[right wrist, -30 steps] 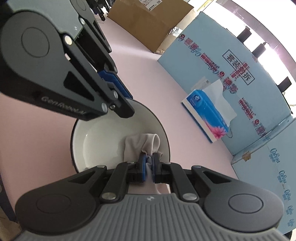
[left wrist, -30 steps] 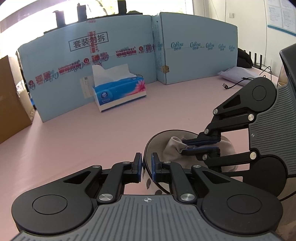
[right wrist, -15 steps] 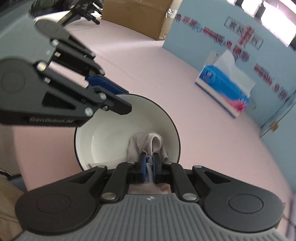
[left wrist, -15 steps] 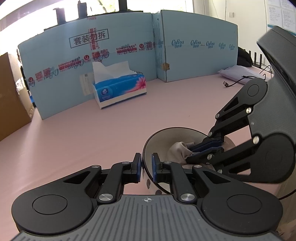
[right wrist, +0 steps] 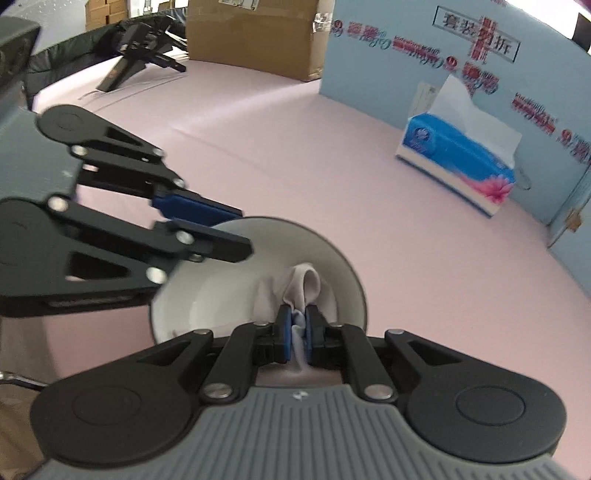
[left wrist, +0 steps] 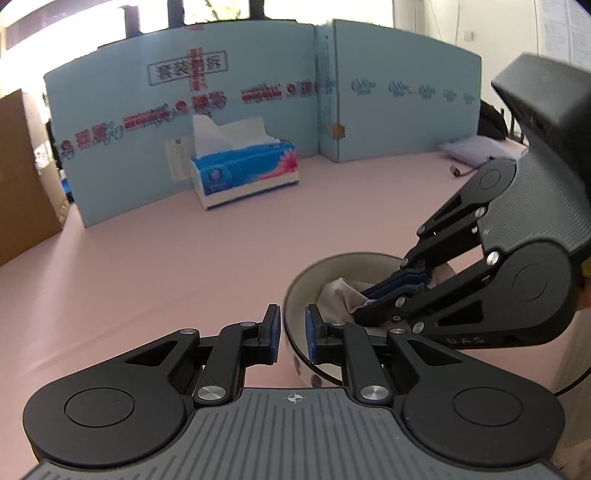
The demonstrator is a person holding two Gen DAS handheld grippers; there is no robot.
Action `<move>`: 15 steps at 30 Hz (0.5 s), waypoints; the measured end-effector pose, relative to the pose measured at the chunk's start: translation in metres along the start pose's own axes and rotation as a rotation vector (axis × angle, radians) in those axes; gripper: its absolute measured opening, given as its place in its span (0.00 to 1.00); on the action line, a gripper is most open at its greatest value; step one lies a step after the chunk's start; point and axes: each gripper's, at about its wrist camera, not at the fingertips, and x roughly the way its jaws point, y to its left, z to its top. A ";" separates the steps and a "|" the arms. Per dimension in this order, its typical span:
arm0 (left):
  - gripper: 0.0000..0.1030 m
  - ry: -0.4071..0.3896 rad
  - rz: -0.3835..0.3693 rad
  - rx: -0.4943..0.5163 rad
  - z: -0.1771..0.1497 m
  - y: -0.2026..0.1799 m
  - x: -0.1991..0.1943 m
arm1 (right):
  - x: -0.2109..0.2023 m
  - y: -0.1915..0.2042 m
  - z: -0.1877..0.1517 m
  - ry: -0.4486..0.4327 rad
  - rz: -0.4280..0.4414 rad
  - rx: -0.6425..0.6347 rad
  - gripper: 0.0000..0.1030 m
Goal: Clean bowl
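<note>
Left wrist view: bowl rim between left tongs, jaws just opening.

So the bowl is round, white inside with a thin dark rim, sitting upright on the pink table well in front of the blue tissue box. A crumpled grey-beige cloth is bunched against its inner wall, on the side nearer that box.

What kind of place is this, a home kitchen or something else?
Probably an office or lab set up for recording, not a kitchen: a pink table walled off by flattened blue cartons, brown cardboard boxes behind, and papers pinned on the wall.
</note>
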 end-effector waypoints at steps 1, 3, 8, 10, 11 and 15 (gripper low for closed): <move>0.18 0.002 0.003 -0.004 0.000 0.002 0.001 | 0.002 0.001 0.001 0.000 -0.001 -0.005 0.10; 0.18 0.006 0.001 -0.008 0.000 0.004 0.002 | 0.005 0.002 0.004 0.001 0.006 -0.010 0.11; 0.18 0.012 -0.036 -0.020 -0.003 0.004 0.006 | 0.007 -0.002 0.007 0.001 0.050 0.001 0.12; 0.18 0.011 -0.042 -0.024 -0.003 0.004 0.007 | 0.007 -0.002 0.006 -0.001 0.063 -0.007 0.12; 0.18 0.009 -0.042 -0.027 -0.003 0.005 0.007 | 0.007 -0.001 0.006 -0.002 0.069 -0.012 0.12; 0.18 0.000 -0.032 -0.034 -0.002 0.010 0.007 | 0.004 0.007 0.005 -0.003 0.104 -0.072 0.13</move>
